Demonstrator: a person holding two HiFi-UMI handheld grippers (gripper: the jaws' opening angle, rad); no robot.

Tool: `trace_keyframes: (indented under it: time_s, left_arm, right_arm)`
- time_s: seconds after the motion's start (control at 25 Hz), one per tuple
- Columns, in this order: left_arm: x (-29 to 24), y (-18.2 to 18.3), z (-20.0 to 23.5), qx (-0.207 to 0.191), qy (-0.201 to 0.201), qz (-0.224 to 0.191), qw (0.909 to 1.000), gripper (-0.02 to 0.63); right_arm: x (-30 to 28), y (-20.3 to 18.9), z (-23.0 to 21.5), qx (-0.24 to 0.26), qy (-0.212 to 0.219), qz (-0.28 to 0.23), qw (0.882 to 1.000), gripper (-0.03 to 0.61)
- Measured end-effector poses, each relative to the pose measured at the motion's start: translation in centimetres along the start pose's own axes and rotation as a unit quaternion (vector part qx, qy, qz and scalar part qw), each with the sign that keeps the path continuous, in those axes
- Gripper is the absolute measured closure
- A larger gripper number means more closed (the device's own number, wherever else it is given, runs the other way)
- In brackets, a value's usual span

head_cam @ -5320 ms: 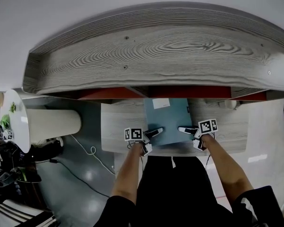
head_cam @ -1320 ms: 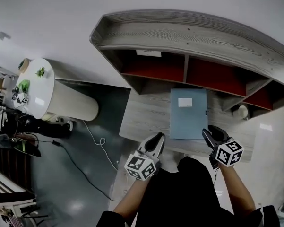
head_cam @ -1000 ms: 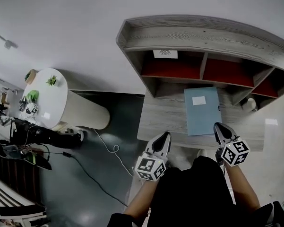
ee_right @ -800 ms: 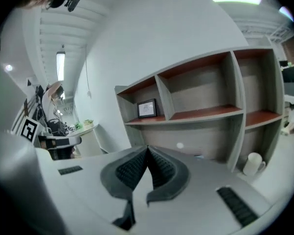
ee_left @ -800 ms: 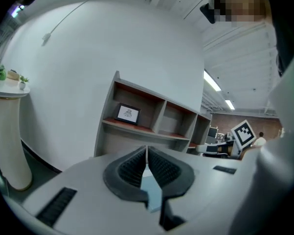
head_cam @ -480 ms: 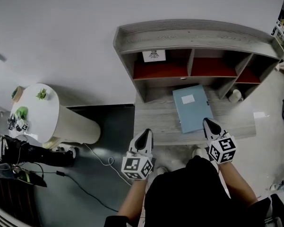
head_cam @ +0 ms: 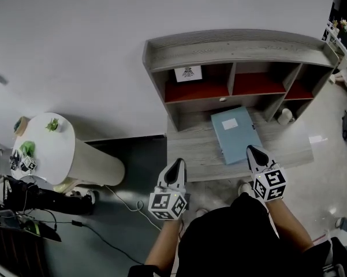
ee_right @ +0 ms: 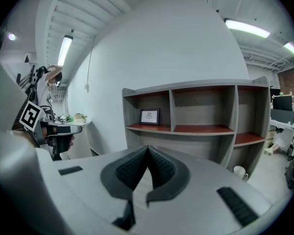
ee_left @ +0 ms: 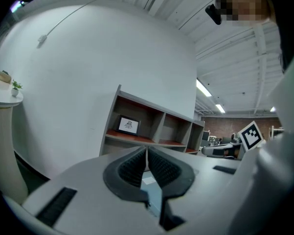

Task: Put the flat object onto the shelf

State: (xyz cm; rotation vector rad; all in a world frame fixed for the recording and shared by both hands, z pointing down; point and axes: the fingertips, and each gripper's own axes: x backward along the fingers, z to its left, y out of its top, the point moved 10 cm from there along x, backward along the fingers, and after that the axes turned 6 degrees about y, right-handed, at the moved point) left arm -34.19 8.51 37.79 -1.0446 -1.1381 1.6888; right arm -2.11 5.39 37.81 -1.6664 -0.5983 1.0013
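A flat blue-grey folder (head_cam: 236,134) with a white label lies on the lower wooden shelf board (head_cam: 196,149), below the red-floored compartments of the shelf unit (head_cam: 237,56). My left gripper (head_cam: 175,167) is shut with nothing between its jaws, held short of the board's front left edge. My right gripper (head_cam: 254,152) is also shut and holds nothing, just in front of the folder's near right corner. In the left gripper view the jaws (ee_left: 147,153) meet, with a strip of the folder (ee_left: 150,187) seen below them. In the right gripper view the jaws (ee_right: 147,152) meet before the shelf unit (ee_right: 195,116).
A small framed picture (head_cam: 187,73) stands in the left compartment. A white mug (head_cam: 285,116) sits at the board's right end. A round white table (head_cam: 43,149) with small plants stands to the left, with cables (head_cam: 112,198) on the dark floor.
Both grippers have drawn back from the shelf and risen a little. The folder stays on the lower board. The view has shifted slightly, so the whole shelf unit shows.
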Motion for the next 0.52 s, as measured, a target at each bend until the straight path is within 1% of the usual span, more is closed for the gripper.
trace_keyframes:
  time_s: [0.24, 0.36, 0.52]
  left_arm:
    - [0.3, 0.5, 1.9, -0.001, 0.0, -0.004, 1.0, 0.595]
    - [0.1, 0.0, 2.1, -0.011, -0.011, 0.006, 0.9999, 0.595]
    - [0.2, -0.3, 2.4, -0.006, -0.026, 0.02, 0.9994, 0.595]
  right_arm:
    - [0.3, 0.0, 1.0, 0.004, -0.019, 0.002, 1.0, 0.58]
    - [0.0, -0.4, 1.0, 0.007, -0.021, 0.003, 1.0, 0.578]
    - [-0.1, -0.6, 1.3, 0.004, -0.022, 0.005, 1.0, 0.58]
